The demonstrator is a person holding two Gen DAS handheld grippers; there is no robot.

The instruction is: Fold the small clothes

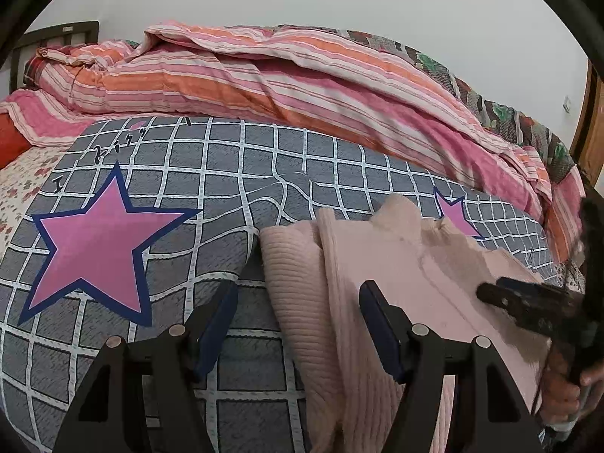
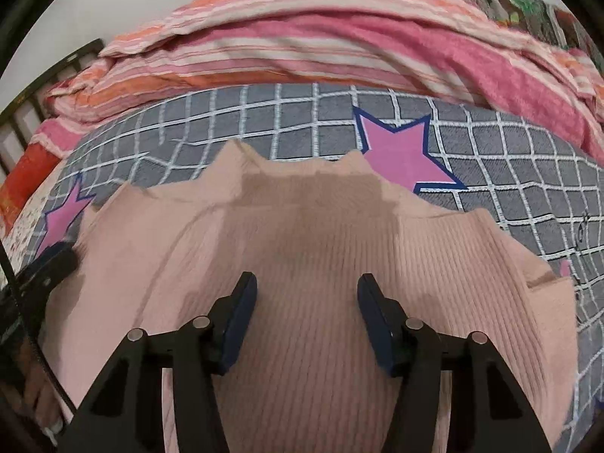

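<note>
A pale pink ribbed sweater (image 2: 313, 234) lies on the grey checked blanket (image 1: 234, 166), neck pointing away from me. In the left wrist view its folded sleeve (image 1: 294, 271) runs along the sweater's (image 1: 407, 264) left edge. My left gripper (image 1: 298, 302) is open just above that edge, with the sleeve lying between its fingers and not pinched. My right gripper (image 2: 307, 283) hovers open over the middle of the sweater's body, casting a shadow below the collar. Each gripper shows in the other's view: the right gripper (image 1: 528, 302) at the sweater's right side, the left gripper (image 2: 49, 264) at its left.
The blanket carries large pink stars (image 1: 102, 245) (image 2: 404, 154). A bunched pink and orange striped quilt (image 1: 264, 79) lies behind it against the wall. A dark headboard (image 1: 56, 37) stands at the far left. A hand (image 1: 566, 392) grips the right tool.
</note>
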